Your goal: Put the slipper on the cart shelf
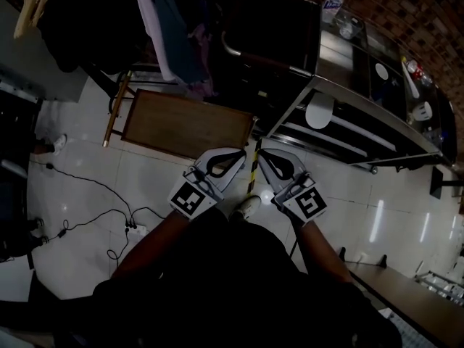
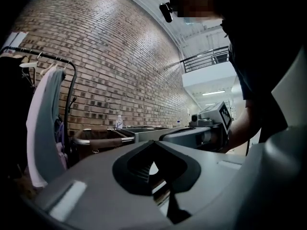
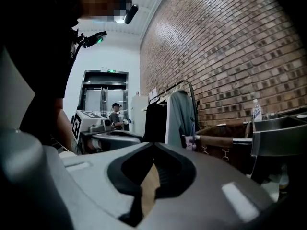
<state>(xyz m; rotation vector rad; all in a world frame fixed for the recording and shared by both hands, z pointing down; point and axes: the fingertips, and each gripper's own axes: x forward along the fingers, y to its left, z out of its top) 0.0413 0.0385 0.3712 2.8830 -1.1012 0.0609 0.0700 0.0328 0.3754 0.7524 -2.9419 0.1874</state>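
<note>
Grey L claw (image 1: 241,153) & R claw (image 1: 262,153) both clenched, empty, side by side over white floor (image 1: 87,176).

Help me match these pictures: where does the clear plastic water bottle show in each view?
Head view: clear plastic water bottle top right, beside red brick wall.
Left gripper view: left of centre, before that wall.
Right gripper view: far right, mid-height.
Shared landmark: the brick wall.

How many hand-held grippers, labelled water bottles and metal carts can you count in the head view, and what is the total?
Hand-held grippers: 2, the left hand-held gripper and the right hand-held gripper
Water bottle: 1
Metal cart: 1
Total: 4
</note>
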